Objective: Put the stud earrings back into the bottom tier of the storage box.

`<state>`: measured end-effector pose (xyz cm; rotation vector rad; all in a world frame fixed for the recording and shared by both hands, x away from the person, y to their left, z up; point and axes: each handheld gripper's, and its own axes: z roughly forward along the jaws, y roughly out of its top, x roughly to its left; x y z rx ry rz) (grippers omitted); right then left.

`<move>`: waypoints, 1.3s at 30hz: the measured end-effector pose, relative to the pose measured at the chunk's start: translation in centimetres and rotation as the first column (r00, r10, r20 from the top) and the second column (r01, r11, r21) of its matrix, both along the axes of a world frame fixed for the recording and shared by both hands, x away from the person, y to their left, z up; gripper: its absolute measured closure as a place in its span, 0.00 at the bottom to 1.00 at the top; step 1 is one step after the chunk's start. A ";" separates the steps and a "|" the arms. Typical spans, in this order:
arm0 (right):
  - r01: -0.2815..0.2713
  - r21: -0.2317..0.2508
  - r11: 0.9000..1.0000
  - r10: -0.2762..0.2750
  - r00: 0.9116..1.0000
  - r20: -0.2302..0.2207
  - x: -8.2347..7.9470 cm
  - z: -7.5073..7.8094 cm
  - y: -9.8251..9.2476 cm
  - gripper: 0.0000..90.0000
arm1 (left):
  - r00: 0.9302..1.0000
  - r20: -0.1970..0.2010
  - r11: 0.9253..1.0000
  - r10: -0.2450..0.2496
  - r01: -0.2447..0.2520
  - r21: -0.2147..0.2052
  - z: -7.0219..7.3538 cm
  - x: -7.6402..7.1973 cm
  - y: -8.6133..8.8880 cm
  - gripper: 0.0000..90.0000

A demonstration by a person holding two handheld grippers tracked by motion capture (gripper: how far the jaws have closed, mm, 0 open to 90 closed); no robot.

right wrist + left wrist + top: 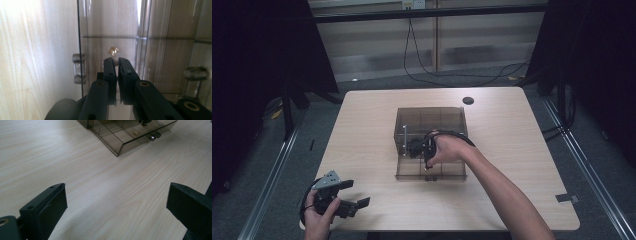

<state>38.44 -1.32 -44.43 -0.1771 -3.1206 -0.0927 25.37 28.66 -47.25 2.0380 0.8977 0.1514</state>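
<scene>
One small gold-coloured object [113, 50] lies on the floor of a compartment of the smoky transparent drawer [430, 170], directly beyond the tips of the right gripper [115, 60]. The jaws of that gripper are closed to a narrow slit; whether the pads pinch part of the object cannot be told. The gripper points down into the pulled-out drawer, just inside its front wall, with the drawer's clear knob [79, 68] close beside the jaw tips on the outer face of that wall. The drawer projects from a tinted organiser box [430, 120] standing on the light wooden table [362, 130]. Well apart from the box, near the table's near edge, the left gripper [117, 202] is held low over bare tabletop, jaws spread wide with nothing between them. In its view the drawer front and the gold-coloured object lie far ahead.
</scene>
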 end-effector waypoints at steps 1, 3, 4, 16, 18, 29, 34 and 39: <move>0.001 -0.009 1.000 -0.001 1.000 -0.001 0.1 -0.1 -0.1 0.95 | 1.000 0.001 1.000 -0.001 0.001 0.000 0.0 0.0 0.0 0.03; 0.012 -0.013 1.000 -0.012 1.000 -0.002 0.1 -0.4 -0.3 0.95 | 1.000 0.000 1.000 -0.004 0.004 0.001 0.0 0.1 0.0 0.03; 0.013 -0.019 1.000 -0.013 1.000 -0.001 0.1 -0.5 -0.4 0.95 | 1.000 -0.001 1.000 -0.004 0.004 -0.001 0.0 0.0 0.0 0.03; 0.030 -0.020 0.999 -0.031 0.999 -0.011 0.2 -1.6 -0.7 0.91 | 1.000 0.000 1.000 -0.004 0.004 0.003 0.0 0.1 0.1 0.03; 0.036 -0.001 0.999 -0.036 0.999 -0.009 0.2 -1.5 -1.0 0.88 | 1.000 0.000 1.000 -0.005 0.005 0.003 0.0 0.1 0.1 0.03; 0.153 0.213 0.965 -0.167 0.985 0.051 -1.1 0.6 -5.3 0.75 | 1.000 -0.003 1.000 0.000 0.000 0.005 -0.1 0.0 -0.1 0.03; 0.228 0.356 0.906 -0.266 0.962 0.061 -2.2 1.2 -7.9 0.66 | 1.000 -0.003 1.000 0.002 -0.002 0.006 -0.1 0.1 -0.1 0.03; 0.293 0.463 0.837 -0.361 0.931 0.063 -3.0 1.0 -10.4 0.60 | 1.000 0.000 1.000 0.002 -0.002 0.009 -0.1 0.1 -0.1 0.03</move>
